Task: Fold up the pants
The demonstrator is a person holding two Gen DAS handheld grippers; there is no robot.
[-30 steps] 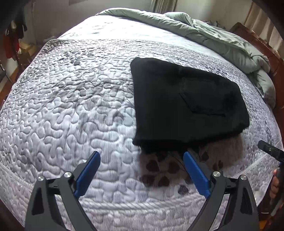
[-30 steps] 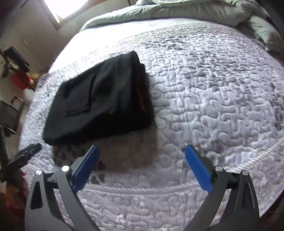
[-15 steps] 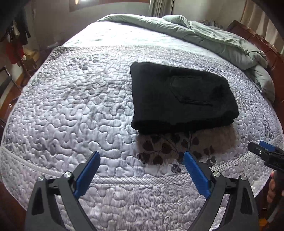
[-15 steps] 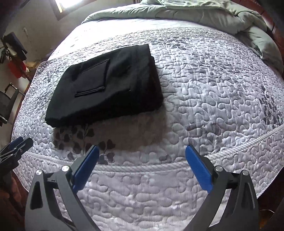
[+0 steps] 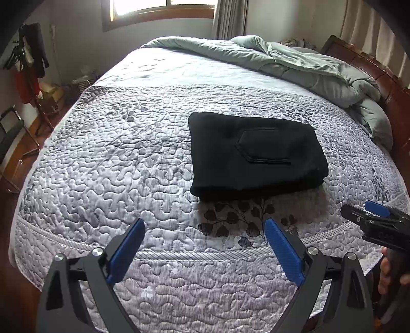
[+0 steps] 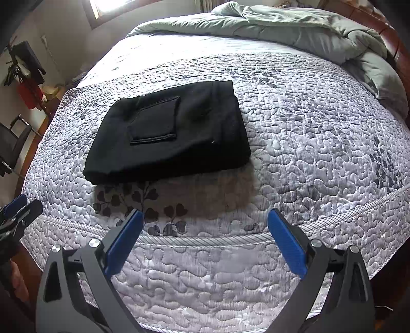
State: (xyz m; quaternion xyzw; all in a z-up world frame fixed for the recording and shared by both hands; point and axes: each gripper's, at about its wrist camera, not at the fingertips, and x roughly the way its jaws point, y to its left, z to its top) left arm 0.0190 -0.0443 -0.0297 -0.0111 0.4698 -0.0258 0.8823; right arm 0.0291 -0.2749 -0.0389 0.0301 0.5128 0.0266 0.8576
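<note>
Both grippers hang at the near edge of the bed (image 5: 159, 287), jaws spread wide and holding nothing. The left gripper (image 5: 203, 246) has the pants (image 5: 256, 153) ahead and slightly right; the right gripper (image 6: 205, 235) has them ahead-left. Folded into a compact block, they lie across the bed, near both grippers, touching neither; folding looks done.

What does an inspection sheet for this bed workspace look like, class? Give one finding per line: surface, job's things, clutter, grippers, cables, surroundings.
Surface: grey quilted bedspread with a leaf print near the front edge.
Job's things: black pants folded into a flat rectangle, pocket up.
Clutter: rumpled green duvet at the far side.
Grippers: left gripper and right gripper open, empty, off the pants.
Cables: nothing seen.
Surroundings: window, wooden headboard, hanging clothes.
</note>
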